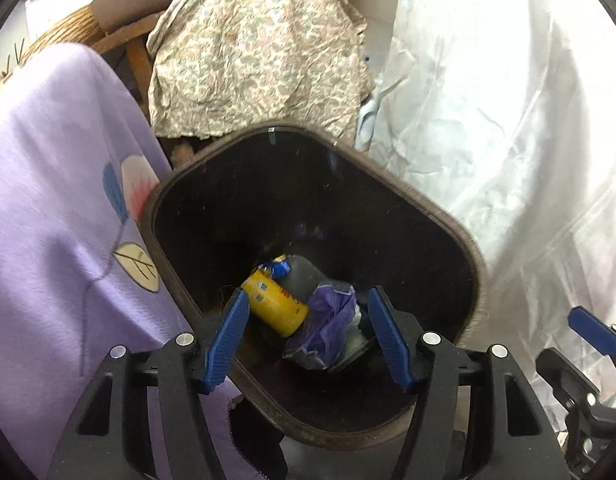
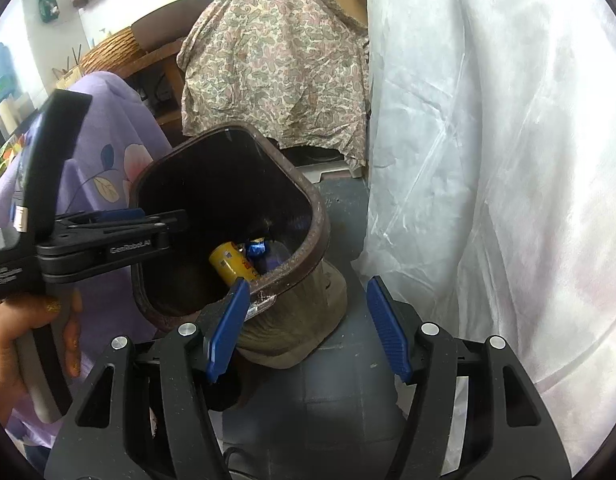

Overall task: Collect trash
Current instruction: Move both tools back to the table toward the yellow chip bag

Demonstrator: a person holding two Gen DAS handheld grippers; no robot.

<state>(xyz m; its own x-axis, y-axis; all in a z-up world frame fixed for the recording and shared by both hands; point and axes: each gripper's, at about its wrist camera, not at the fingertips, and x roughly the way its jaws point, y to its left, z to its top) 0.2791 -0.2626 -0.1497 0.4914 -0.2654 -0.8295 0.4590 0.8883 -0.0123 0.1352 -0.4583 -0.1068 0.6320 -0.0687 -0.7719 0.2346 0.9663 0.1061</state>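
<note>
A dark brown trash bin (image 1: 428, 208) stands on the floor; it also shows in the right wrist view (image 2: 312, 216). Inside lie a yellow can (image 1: 278, 306), a small blue wrapper (image 1: 282, 266) and a crumpled purple bag (image 1: 328, 328). The can (image 2: 232, 266) and wrapper (image 2: 255, 248) show in the right wrist view too. My left gripper (image 1: 308, 332) is open and empty, held over the bin's mouth. It also shows from the side in the right wrist view (image 2: 164, 224). My right gripper (image 2: 308, 320) is open and empty, just right of the bin's near rim.
A lilac flowered cloth (image 1: 56, 216) hangs left of the bin. A paisley cloth (image 1: 260, 48) covers something behind it. A white plastic sheet (image 1: 508, 140) drapes on the right. The grey floor (image 2: 344, 392) shows below the right gripper.
</note>
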